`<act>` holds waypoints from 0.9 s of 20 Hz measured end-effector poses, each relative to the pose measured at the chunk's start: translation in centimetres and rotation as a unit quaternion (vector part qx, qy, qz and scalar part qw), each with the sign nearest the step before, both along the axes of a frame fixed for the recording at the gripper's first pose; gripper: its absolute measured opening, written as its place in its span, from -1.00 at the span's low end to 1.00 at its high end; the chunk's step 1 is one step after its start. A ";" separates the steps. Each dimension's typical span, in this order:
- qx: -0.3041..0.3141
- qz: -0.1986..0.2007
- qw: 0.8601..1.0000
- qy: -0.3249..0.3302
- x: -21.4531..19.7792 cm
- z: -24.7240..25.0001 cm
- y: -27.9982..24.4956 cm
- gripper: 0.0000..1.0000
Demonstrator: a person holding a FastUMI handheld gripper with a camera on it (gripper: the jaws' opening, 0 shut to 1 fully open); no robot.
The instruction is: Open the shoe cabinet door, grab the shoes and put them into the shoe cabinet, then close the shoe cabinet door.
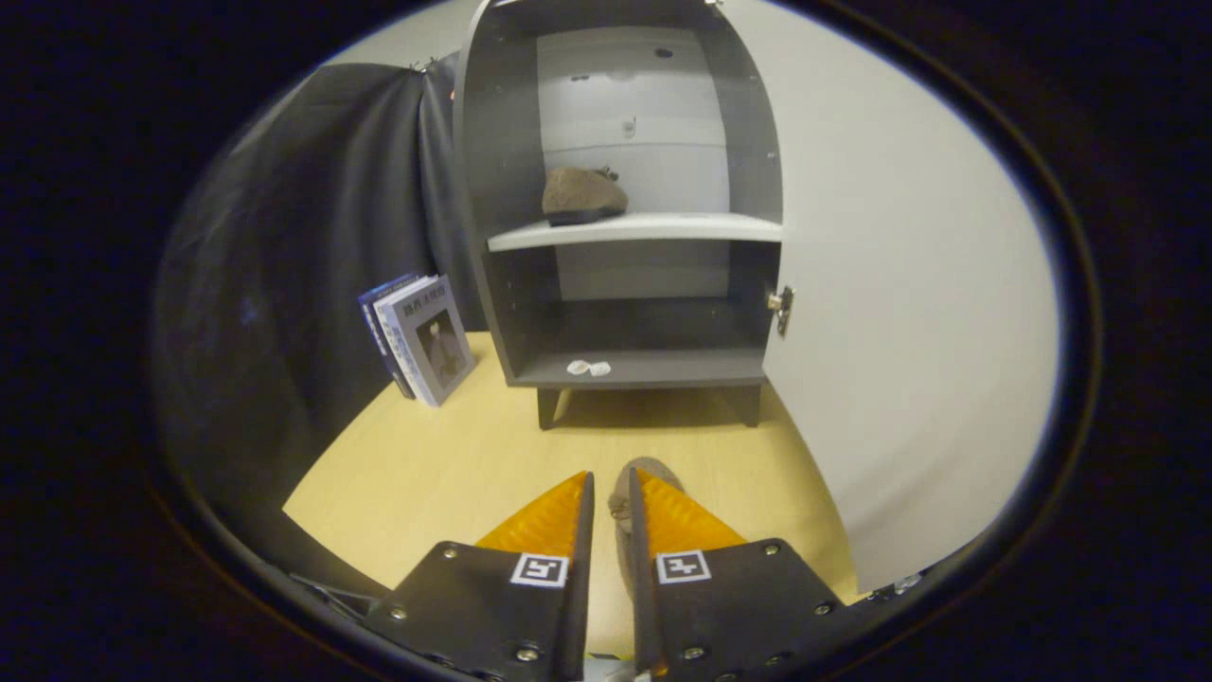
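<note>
Gripper (611, 502) fingers clamped on second shoe (636, 478); to be carried level onto cabinet (625, 284) shelf (644, 227), beside shelved shoe (582, 194).

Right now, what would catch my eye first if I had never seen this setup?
The grey shoe cabinet stands open beyond the gripper, its wide white door swung to the right. One brown suede shoe sits on the pale middle shelf. A second brown shoe is pinched between the nearly closed jaws above the yellow wooden floor.
</note>
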State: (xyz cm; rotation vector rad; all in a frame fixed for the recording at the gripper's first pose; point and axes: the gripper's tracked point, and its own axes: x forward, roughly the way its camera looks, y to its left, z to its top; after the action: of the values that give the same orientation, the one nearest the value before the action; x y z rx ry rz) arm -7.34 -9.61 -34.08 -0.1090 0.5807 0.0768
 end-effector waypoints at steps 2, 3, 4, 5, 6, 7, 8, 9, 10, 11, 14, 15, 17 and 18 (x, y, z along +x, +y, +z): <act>-0.012 -0.004 1.000 0.023 0.6 -2.9 -0.4 -0.60; -0.018 -0.005 0.999 0.036 0.7 -4.3 -0.6 -0.60; -0.022 -0.006 0.998 0.050 0.7 -5.8 -0.7 -0.60; -0.024 -0.007 0.998 0.063 0.7 -7.0 -0.8 -0.60; -0.025 -0.008 0.997 0.075 0.8 -8.2 -1.0 -0.60; -0.025 -0.010 0.996 0.085 0.8 -9.1 -1.1 -0.59; -0.027 -0.013 0.995 0.096 0.9 -10.2 -1.2 -0.60; -0.028 -0.014 0.994 0.105 0.9 -11.0 -1.4 -0.59; -0.030 -0.017 0.993 0.113 0.9 -11.9 -1.6 -0.59; -0.031 -0.018 0.992 0.120 1.0 -12.6 -1.7 -0.59; -0.038 -0.021 0.989 0.141 1.2 -14.8 -1.9 -0.59; -0.038 -0.022 0.988 0.146 1.2 -15.3 -1.9 -0.59; -0.037 -0.027 0.987 0.155 1.6 -16.5 -1.9 -0.59; -0.036 -0.029 0.986 0.158 2.0 -16.9 -1.9 -0.59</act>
State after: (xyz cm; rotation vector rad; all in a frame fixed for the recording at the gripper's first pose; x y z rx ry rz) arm -5.39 -11.50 -50.96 -0.1517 0.9026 0.0150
